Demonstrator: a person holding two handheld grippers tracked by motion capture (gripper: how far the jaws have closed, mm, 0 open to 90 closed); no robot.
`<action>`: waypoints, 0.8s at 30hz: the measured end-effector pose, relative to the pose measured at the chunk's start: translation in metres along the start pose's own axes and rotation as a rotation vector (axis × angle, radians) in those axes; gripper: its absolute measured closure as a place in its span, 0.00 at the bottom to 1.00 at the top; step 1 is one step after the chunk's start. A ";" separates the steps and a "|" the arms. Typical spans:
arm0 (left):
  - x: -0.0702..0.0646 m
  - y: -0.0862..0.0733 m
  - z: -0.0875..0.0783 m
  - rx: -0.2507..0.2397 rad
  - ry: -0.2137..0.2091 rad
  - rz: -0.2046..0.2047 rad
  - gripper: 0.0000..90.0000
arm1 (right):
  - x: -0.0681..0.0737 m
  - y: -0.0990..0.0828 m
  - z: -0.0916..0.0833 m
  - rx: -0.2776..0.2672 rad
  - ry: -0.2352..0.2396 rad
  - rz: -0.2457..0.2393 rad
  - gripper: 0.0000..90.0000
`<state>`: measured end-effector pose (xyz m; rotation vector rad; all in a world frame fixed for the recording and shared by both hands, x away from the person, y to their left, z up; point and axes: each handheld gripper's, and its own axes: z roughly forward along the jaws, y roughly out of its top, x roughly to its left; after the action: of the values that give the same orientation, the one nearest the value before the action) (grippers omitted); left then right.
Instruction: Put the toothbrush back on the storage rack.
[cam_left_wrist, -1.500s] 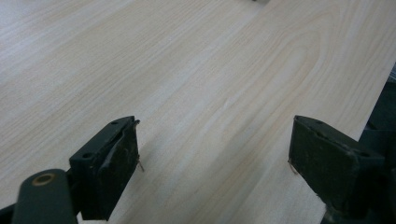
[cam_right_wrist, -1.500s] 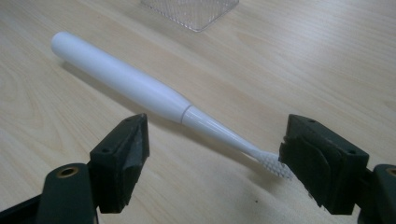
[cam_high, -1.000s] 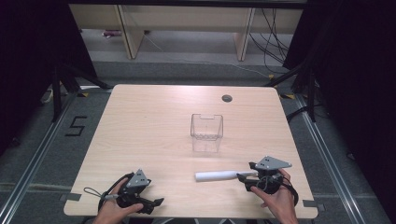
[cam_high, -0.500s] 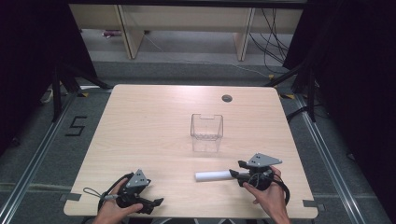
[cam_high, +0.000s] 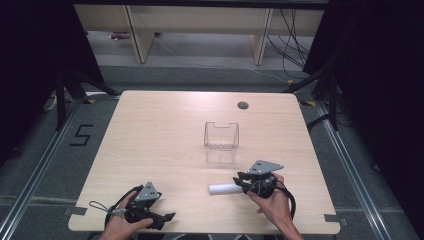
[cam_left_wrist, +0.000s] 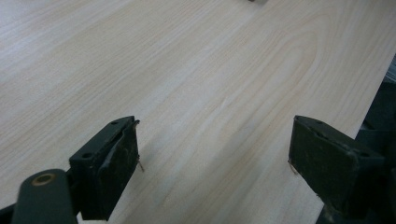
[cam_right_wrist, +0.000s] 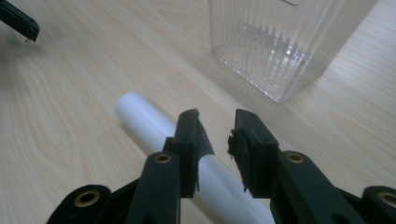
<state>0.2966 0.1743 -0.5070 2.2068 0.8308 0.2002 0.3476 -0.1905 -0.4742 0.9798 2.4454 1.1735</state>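
Right gripper (cam_high: 242, 181) at the near right of the tabletop (cam_high: 165, 145), held in the person's right hand (cam_high: 272, 202). Its 2 black jaws point toward the left of the high view and straddle one end of a white tube (cam_high: 223, 189) that lies flat on the wood. In the right gripper view the tube (cam_right_wrist: 149, 123) runs from the upper left down between the jaws; the left jaw rests against its side, while a narrow gap remains between the tube and the right jaw. The jaws have just been closing and now stand narrow, with the tube between them but not yet clamped from both sides.

A clear ribbed plastic container (cam_high: 221, 141) stands upright near the middle of the tabletop, just beyond the tube and apart from it; in the right gripper view its lower corner (cam_right_wrist: 275, 42) rises close behind the jaws.

Left gripper (cam_high: 167, 219) at the near left edge, held in the left hand (cam_high: 120, 227), well apart from the tube. In the left gripper view its jaws stand wide, with bare wood grain (cam_left_wrist: 201, 93) between them.

A small dark round hole (cam_high: 243, 105) marks the far side of the tabletop.
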 end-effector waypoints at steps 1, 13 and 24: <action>0.000 0.000 0.000 -0.001 0.001 0.000 0.17 | -0.001 0.001 0.002 -0.009 -0.008 -0.040 0.81; 0.001 0.000 -0.001 0.006 0.006 0.018 0.17 | 0.010 0.014 0.027 0.030 0.042 -0.092 0.92; 0.001 0.000 -0.002 0.006 0.000 0.018 0.17 | 0.020 0.024 0.048 0.074 0.069 -0.106 0.97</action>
<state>0.2967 0.1760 -0.5052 2.2207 0.8125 0.2064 0.3668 -0.1378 -0.4858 0.8306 2.5770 1.1069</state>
